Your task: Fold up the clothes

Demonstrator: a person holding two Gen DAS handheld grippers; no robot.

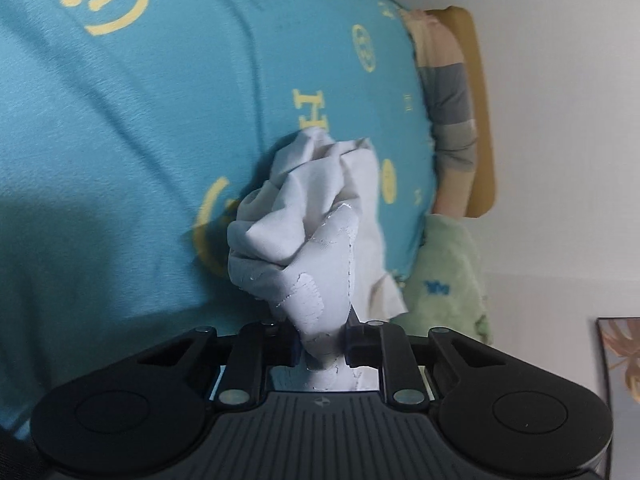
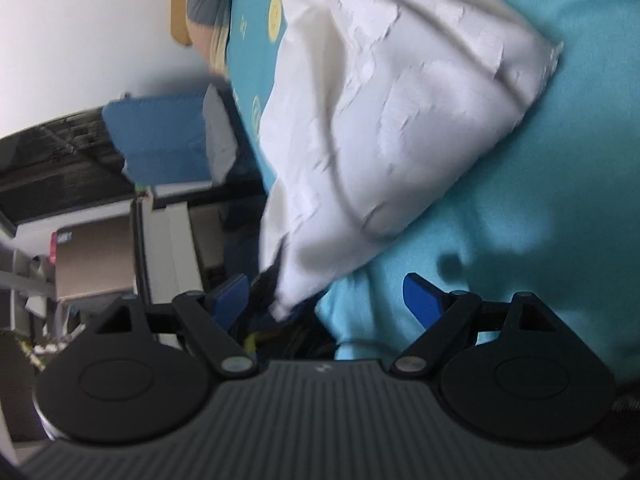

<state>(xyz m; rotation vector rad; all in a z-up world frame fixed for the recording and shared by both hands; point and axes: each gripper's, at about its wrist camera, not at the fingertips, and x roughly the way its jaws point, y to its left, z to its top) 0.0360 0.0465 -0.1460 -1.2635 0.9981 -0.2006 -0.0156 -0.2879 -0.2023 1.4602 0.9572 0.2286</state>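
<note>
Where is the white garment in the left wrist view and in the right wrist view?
Left wrist: the white garment sits at centre, bunched and clamped in the left gripper.
Right wrist: it fills the upper centre, ahead of the open right gripper.
Shared landmark: the teal smiley-print bedsheet beneath it.

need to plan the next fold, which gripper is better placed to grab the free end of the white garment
Right gripper: open, a corner of the white garment hangs between its fingers. Left gripper is shut on it.
</note>
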